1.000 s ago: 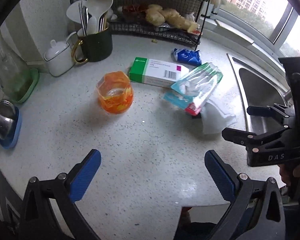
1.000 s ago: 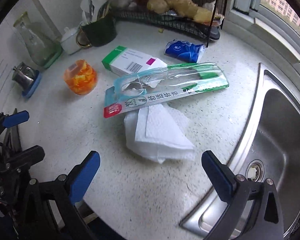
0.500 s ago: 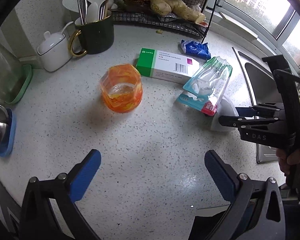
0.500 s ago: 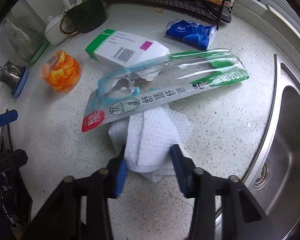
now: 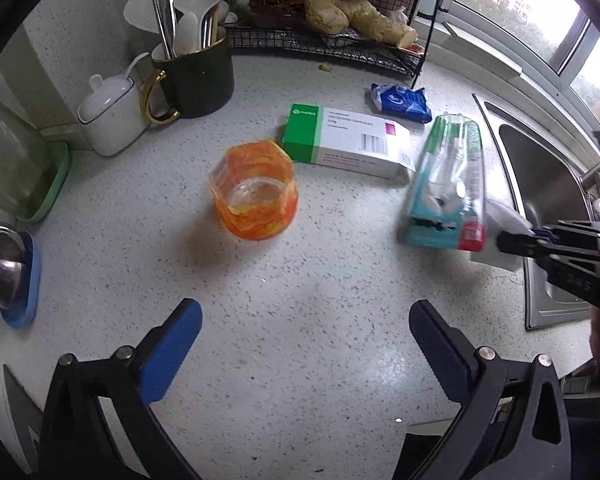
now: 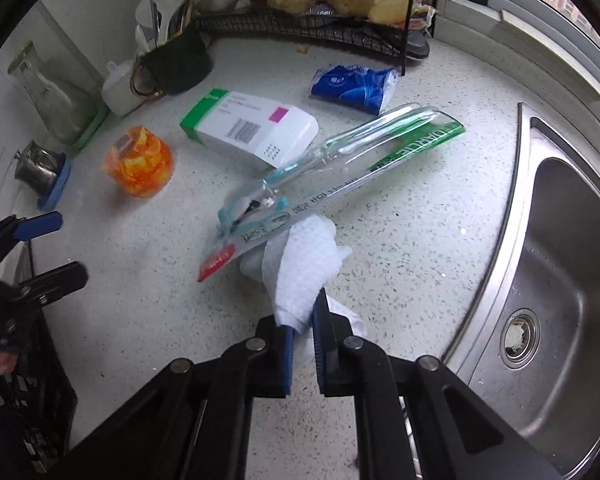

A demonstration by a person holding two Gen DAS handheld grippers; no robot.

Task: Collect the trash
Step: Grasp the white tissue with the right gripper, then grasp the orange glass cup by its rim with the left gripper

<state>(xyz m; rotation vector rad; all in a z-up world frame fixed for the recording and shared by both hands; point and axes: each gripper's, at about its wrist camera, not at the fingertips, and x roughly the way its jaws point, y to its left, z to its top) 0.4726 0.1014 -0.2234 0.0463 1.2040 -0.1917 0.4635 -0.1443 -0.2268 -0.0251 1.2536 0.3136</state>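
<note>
Left wrist view: we look steeply down on the speckled counter (image 5: pixel 300 280) from fairly near, orange glass (image 5: pixel 254 196) at centre, sink (image 5: pixel 540 168) at three o'clock. Right wrist view: we sit closer, sink (image 6: pixel 572 240) at three o'clock. Shared: medicine box (image 5: pixel 346 146) (image 6: pixel 248 130), toothbrush pack (image 5: pixel 448 184) (image 6: pixel 340 176), wire rack (image 5: pixel 324 36) at twelve o'clock.

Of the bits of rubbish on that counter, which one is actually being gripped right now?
The crumpled white paper towel, pinched in the right gripper. The toothbrush package, medicine box and blue wrapper are not gripped.
</note>
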